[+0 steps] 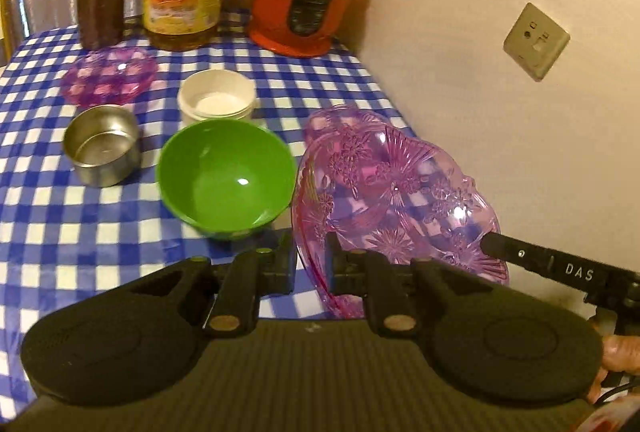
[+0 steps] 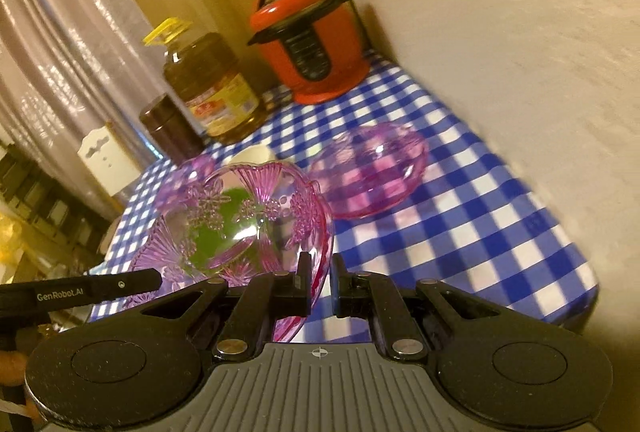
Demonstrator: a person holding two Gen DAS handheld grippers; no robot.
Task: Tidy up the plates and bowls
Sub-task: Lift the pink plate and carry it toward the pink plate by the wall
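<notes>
A blue checked desk [image 1: 60,232] runs to a corner wall. Ahead of my left claw [image 1: 312,264], from the left: steel cup [image 1: 102,145], green bowl [image 1: 226,175], then the pink plate [image 1: 396,191], lifted and tilted. Both claws clamp its rim, my right claw [image 2: 320,284] on the far edge. Uneven pulling could crack it or let it slip onto the bowl.

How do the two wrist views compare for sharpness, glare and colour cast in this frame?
Left wrist: mostly sharp, warm yellowish cast, a bright glare spot inside the green bowl, fisheye bending of the tablecloth checks. Right wrist: tilted and motion-smeared, worst on the wall and the checks at right; highlights glint on the pink glass plate.
</notes>
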